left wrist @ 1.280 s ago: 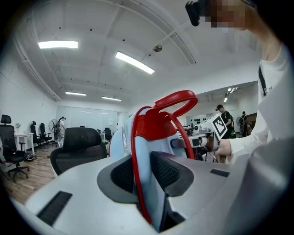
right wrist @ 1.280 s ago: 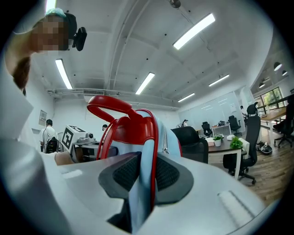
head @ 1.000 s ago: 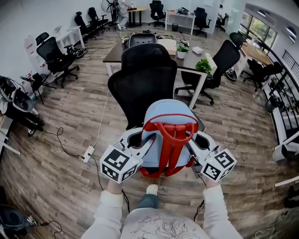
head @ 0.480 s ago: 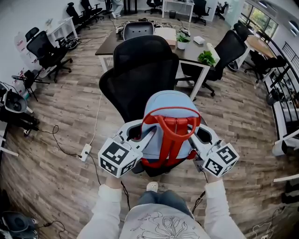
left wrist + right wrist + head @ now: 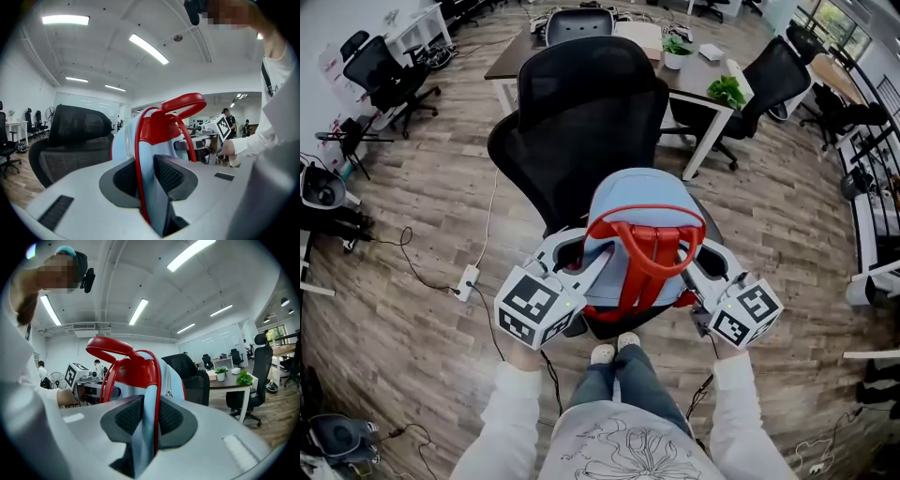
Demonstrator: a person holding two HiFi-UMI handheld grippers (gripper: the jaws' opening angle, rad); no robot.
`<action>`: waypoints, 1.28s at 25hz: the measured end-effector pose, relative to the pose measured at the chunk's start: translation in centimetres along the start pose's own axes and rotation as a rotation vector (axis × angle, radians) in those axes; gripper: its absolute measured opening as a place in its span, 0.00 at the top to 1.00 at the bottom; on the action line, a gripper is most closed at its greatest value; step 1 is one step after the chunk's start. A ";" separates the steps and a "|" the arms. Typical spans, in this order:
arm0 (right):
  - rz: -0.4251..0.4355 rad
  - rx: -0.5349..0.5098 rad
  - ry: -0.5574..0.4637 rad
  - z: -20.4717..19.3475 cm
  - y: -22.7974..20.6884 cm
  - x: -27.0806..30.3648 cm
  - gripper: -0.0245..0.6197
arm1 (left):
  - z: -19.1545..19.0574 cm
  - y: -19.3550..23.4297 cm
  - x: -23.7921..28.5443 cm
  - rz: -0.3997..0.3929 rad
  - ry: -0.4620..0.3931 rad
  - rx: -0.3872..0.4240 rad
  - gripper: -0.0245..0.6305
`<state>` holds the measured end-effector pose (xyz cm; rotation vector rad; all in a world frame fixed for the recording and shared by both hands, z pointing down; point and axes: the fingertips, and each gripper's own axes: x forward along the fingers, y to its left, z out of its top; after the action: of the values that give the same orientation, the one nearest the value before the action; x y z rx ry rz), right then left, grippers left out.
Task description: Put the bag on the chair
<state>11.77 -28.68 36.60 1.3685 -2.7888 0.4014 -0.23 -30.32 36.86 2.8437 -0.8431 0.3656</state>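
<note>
A light-blue backpack (image 5: 639, 202) with red straps and a red top handle (image 5: 644, 228) hangs between my two grippers, over the seat of a black mesh office chair (image 5: 586, 108). My left gripper (image 5: 598, 272) is shut on the bag's left side, its pads pinching blue fabric and a red strap (image 5: 137, 187). My right gripper (image 5: 682, 274) is shut on the right side of the bag (image 5: 147, 418) the same way. The chair's backrest (image 5: 77, 129) stands just beyond the bag. The chair's seat is mostly hidden under the bag.
A dark desk (image 5: 698, 89) with potted plants (image 5: 727, 91) stands behind the chair, with another black chair (image 5: 773, 80) at its right. A power strip and cable (image 5: 467, 279) lie on the wood floor at left. My feet (image 5: 614, 352) are close to the chair base.
I have stepped closer to the chair, so the bag now sits further over the seat. Both grippers keep the same hold on the bag.
</note>
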 end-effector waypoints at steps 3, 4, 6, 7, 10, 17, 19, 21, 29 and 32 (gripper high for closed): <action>0.014 -0.003 0.029 -1.0 -0.8 0.8 0.83 | -1.2 0.7 0.7 0.010 0.021 -0.020 0.81; 0.019 -0.004 0.039 -1.4 -1.1 1.1 0.83 | -1.6 0.9 1.0 0.013 0.028 -0.026 0.81; 0.029 -0.002 0.061 -2.2 -1.8 1.7 0.83 | -2.3 1.3 1.6 0.018 0.042 -0.037 0.81; 0.034 0.004 0.073 -2.7 -2.2 1.9 0.83 | -2.7 1.4 1.9 0.021 0.049 -0.044 0.81; 0.055 0.014 0.105 -4.2 -3.3 2.8 0.83 | -4.1 2.2 3.0 0.031 0.075 -0.067 0.81; 0.093 0.024 0.206 -9.1 -6.2 4.8 0.83 | -9.3 3.9 6.0 0.063 0.164 -0.133 0.81; 0.099 0.028 0.234 -10.7 -7.1 5.2 0.83 | -11.0 4.2 6.9 0.066 0.196 -0.153 0.81; 0.101 0.038 0.261 -12.4 -7.9 5.6 0.83 | -12.7 4.5 7.8 0.069 0.226 -0.174 0.81; 0.113 0.063 0.360 -18.5 -10.9 7.4 0.83 | -18.8 5.8 10.8 0.081 0.307 -0.228 0.81; 0.119 0.060 0.391 -20.5 -11.9 7.9 0.83 | -20.7 6.1 11.9 0.081 0.330 -0.236 0.81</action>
<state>14.08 -37.02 60.02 1.0026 -2.5544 0.6782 2.13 -37.09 60.43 2.4472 -0.8687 0.6742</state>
